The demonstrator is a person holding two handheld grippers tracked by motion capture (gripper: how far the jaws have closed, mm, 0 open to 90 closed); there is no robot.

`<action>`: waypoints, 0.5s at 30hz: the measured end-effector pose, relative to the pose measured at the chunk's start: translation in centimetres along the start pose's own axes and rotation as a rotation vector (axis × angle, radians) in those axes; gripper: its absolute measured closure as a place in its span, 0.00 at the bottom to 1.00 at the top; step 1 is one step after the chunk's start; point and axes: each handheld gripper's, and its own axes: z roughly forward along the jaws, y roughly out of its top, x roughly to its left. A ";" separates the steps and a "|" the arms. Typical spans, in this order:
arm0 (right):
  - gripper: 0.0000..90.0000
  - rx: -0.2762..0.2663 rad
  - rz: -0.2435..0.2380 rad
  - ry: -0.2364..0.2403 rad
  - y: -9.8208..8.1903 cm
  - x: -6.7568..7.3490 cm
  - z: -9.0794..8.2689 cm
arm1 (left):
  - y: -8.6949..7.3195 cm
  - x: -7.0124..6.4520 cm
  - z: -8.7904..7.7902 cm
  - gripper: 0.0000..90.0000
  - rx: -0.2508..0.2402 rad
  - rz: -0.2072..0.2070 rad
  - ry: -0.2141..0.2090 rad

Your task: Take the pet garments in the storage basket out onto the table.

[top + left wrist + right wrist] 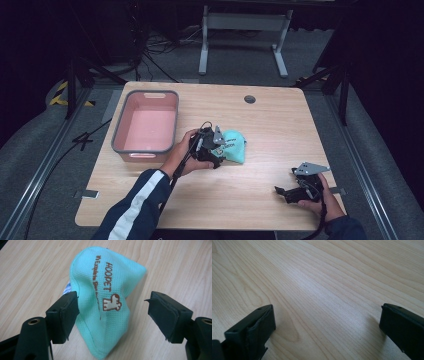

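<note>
A small turquoise mesh cloth item (234, 145) with brown "HOOPET" print lies crumpled near the middle of the wooden table (270, 120). My left gripper (218, 150) is right at its left side, jaws spread wide. In the left gripper view the cloth (105, 302) lies between the jaws; the left jaw touches its edge, the right jaw stands apart from it. My right gripper (284, 191) rests low near the table's front right, open, with bare wood between its jaws (324, 322).
A pink bin with a grey rim (145, 122) stands empty at the table's left. A round cable hole (249, 99) sits near the far edge. Beyond the table are a white desk frame (245, 30) and floor cables.
</note>
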 end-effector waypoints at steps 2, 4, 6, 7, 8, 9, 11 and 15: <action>0.01 0.000 0.000 0.000 0.0 0.0 0.0 | -0.1 -0.1 -0.2 0.28 0.006 0.012 0.001; 0.01 0.000 0.000 0.000 0.0 0.0 0.0 | -0.3 -0.3 -0.5 0.27 0.020 0.027 -0.004; 0.01 0.000 0.000 0.000 0.0 0.0 0.0 | -0.7 -0.6 -0.9 0.26 0.042 0.044 -0.001; 0.01 0.000 0.000 0.000 0.0 0.0 0.0 | -0.9 -0.7 -1.1 0.27 0.049 0.058 -0.001; 0.01 0.000 0.000 0.000 0.0 0.0 0.0 | -1.1 -0.8 -1.3 0.26 0.052 0.064 0.004; 0.01 0.000 0.000 0.000 0.0 0.0 0.0 | -1.2 -0.9 -1.5 0.26 0.053 0.068 0.007; 0.01 0.000 -0.001 0.000 0.0 0.0 0.0 | -1.6 -1.0 -1.9 0.26 0.057 0.076 0.004; 0.01 0.000 0.000 0.000 0.0 0.0 0.0 | -2.4 -1.4 -2.7 0.27 0.053 0.089 0.006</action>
